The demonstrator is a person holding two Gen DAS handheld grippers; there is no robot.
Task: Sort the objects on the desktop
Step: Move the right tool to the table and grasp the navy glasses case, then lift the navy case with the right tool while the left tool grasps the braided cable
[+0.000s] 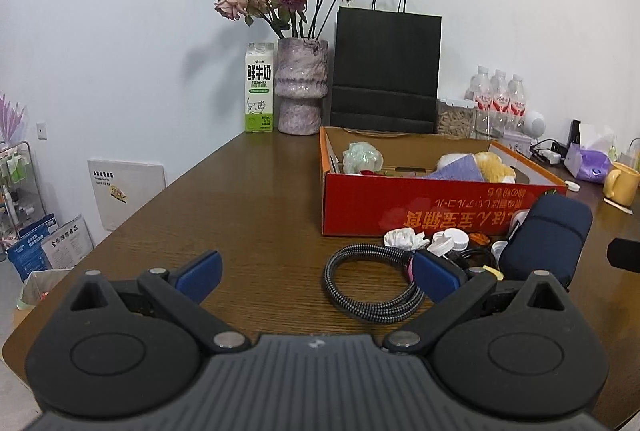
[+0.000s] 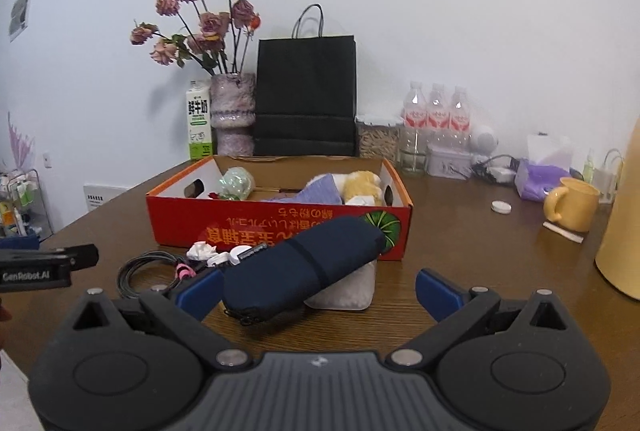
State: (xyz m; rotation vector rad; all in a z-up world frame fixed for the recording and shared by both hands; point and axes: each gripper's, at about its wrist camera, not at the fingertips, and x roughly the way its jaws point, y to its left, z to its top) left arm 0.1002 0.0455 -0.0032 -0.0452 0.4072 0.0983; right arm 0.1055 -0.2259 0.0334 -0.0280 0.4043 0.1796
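Note:
A red cardboard box [image 1: 404, 203] [image 2: 256, 227] holds a purple cloth, a yellow plush toy and a green wrapped item. In front of it lie a coiled braided cable [image 1: 372, 283] [image 2: 140, 271], crumpled white paper [image 1: 404, 238], white caps [image 1: 456, 237] and a navy pouch [image 1: 548, 239] [image 2: 304, 263] propped on a pale block [image 2: 352, 291]. My left gripper [image 1: 316, 273] is open, its right finger over the cable's edge. My right gripper [image 2: 318, 289] is open, with the pouch's near end between its fingers and untouched.
Along the wall stand a milk carton [image 1: 259, 89], a vase of dried roses [image 1: 302, 87], a black paper bag [image 1: 386, 71], three water bottles [image 2: 436, 119] and a jar. A yellow mug [image 2: 574, 205], tissue pack, white cap and tall yellow container sit right. The table edge falls off left.

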